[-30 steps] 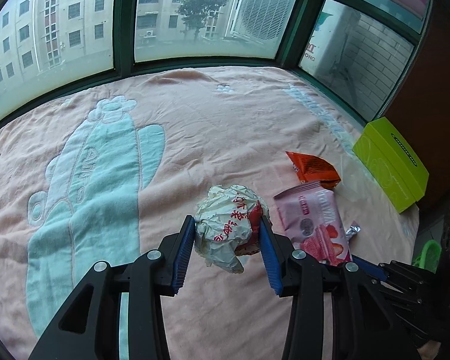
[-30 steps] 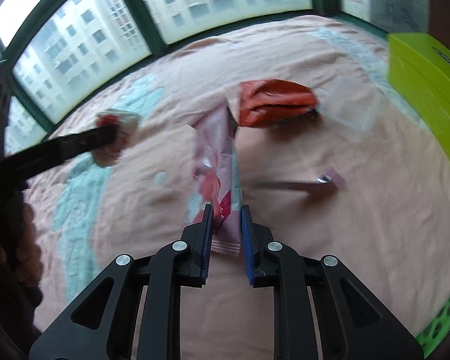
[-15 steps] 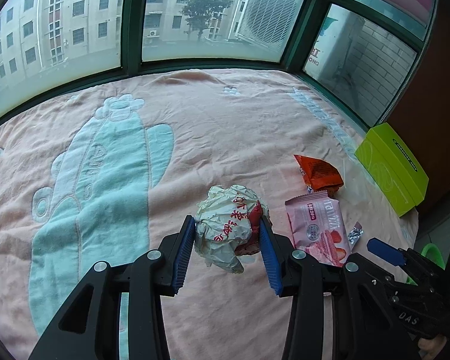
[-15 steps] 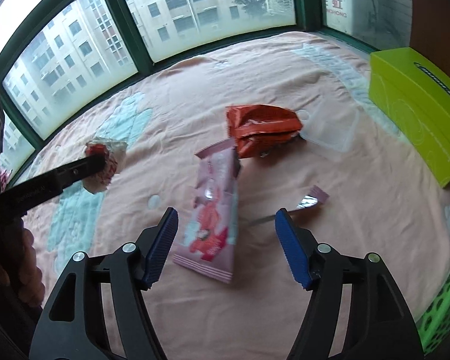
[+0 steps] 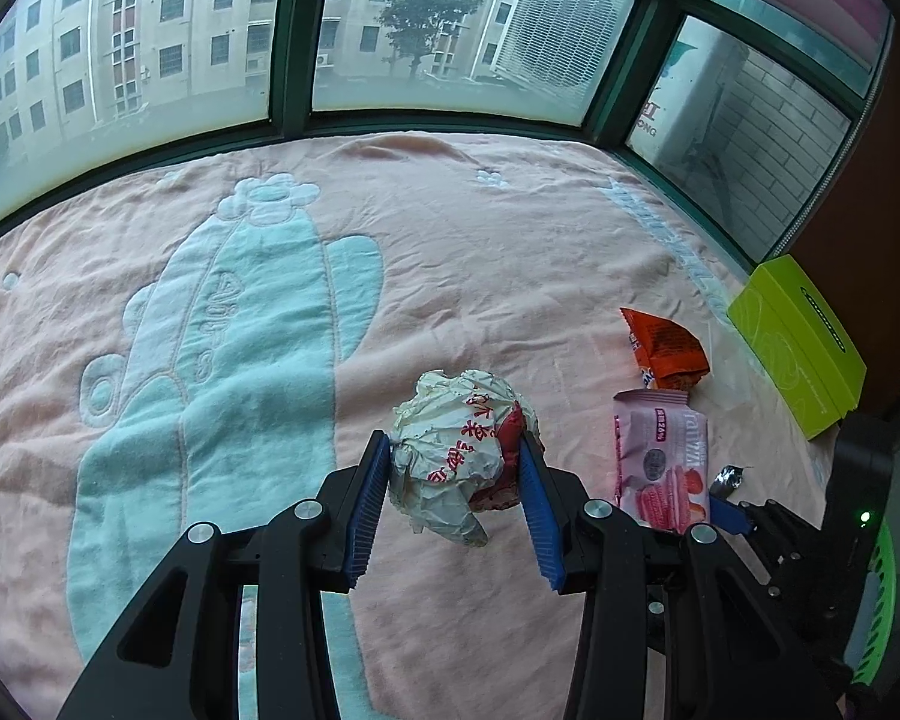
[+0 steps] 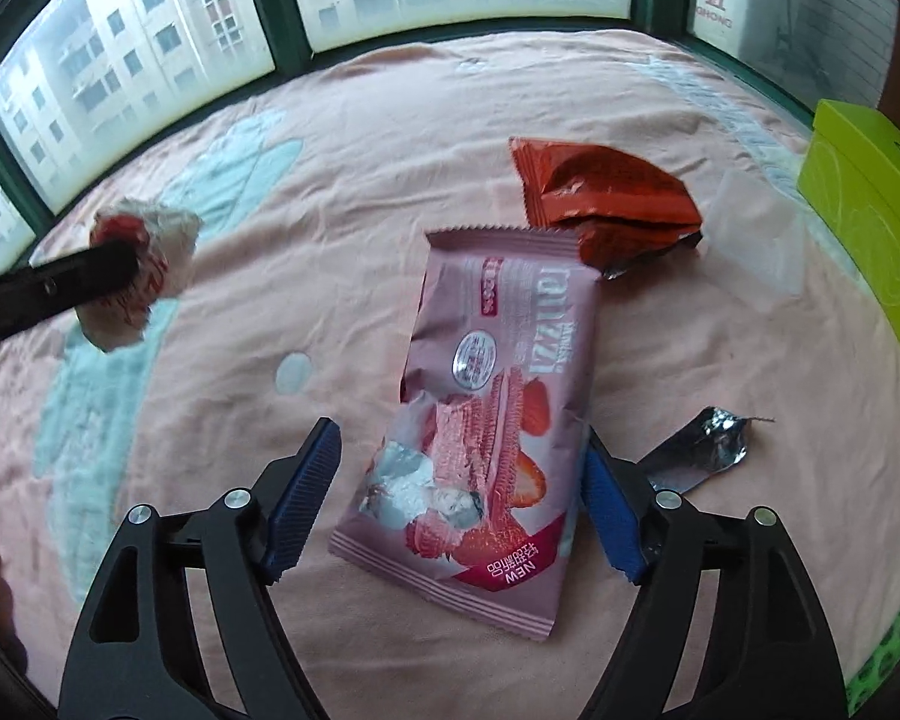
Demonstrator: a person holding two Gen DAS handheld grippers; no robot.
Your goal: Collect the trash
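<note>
Gripping a crumpled paper ball (image 5: 459,438) above the blanket (image 5: 510,252), the left gripper (image 5: 455,501) sits left of the pink wrapper (image 6: 486,384). The right gripper (image 6: 456,498), its jaws just opened wide, straddles that wrapper lying flat without pressing it.

Left wrist camera rides behind left claw (image 5: 453,483), tilted down over pink blanket (image 5: 510,252), facing window wall (image 5: 294,30); crumpled wrapper (image 5: 450,450) close up. Right wrist camera sits behind right claw (image 6: 456,498), lower and nearer, pink wafer packet (image 6: 498,372) filling centre. Shared ground: same blanket, wafer packet (image 5: 660,456), orange packet (image 5: 666,348) (image 6: 600,198), green box (image 5: 798,342) (image 6: 870,222). Right view catches left claw (image 6: 54,288) with wrapper (image 6: 144,264) at far left.
</note>
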